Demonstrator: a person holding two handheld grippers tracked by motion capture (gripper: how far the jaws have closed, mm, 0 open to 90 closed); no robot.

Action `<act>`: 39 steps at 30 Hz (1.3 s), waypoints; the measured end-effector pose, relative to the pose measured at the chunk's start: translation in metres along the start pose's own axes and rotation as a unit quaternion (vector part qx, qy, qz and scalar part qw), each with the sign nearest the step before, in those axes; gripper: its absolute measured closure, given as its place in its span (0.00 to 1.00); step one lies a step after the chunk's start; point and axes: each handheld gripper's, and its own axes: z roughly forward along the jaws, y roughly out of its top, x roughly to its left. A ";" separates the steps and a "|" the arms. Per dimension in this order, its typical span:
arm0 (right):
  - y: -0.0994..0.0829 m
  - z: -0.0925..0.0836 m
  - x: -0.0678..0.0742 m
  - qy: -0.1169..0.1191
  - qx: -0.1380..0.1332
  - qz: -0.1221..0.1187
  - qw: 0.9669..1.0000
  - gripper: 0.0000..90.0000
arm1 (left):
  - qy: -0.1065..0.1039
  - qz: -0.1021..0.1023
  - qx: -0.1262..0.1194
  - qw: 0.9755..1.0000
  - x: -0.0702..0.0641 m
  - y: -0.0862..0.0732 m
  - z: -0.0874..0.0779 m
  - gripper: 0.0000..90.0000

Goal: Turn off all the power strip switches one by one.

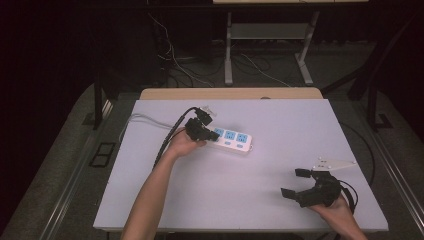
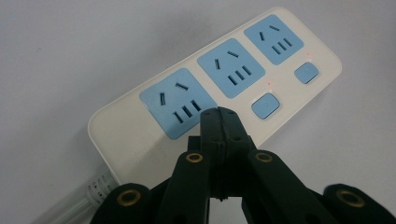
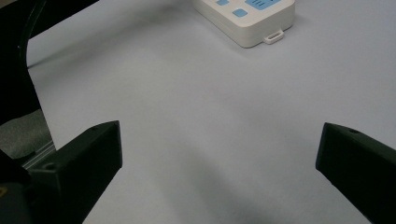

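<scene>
White glossy plastic formed the rounded power strip (image 2: pixel 219 84), lying at the table's (image 1: pixel 280 125) centre-left, with three matte blue sockets. The left gripper (image 2: pixel 218 114), jaws pressed together on nothing, hovered at its six o'clock, probably to press a switch (image 2: pixel 265 105). The right gripper (image 1: pixel 296 182) waited spread wide at five o'clock.

No readable text, no brand or numbers on the white power strip (image 2: pixel 219 88)
</scene>
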 end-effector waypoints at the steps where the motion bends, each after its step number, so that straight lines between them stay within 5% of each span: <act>1: 0.000 0.000 0.000 0.000 -0.001 -0.001 1.000 0.00 | 0.001 0.000 0.000 1.000 0.000 0.000 0.000 0.99; 29: 0.000 -0.007 -0.004 -0.010 -0.009 0.000 1.000 0.00 | 0.000 -0.022 -0.007 1.000 0.000 -0.002 0.001 1.00; 34: 0.000 -0.008 -0.005 -0.010 -0.010 0.002 1.000 0.00 | 0.015 -0.002 -0.001 1.000 -0.004 -0.001 0.001 1.00; 39: 0.000 -0.008 -0.006 -0.010 -0.010 0.003 1.000 0.00 | 0.017 -0.005 -0.013 1.000 -0.003 0.000 -0.003 0.99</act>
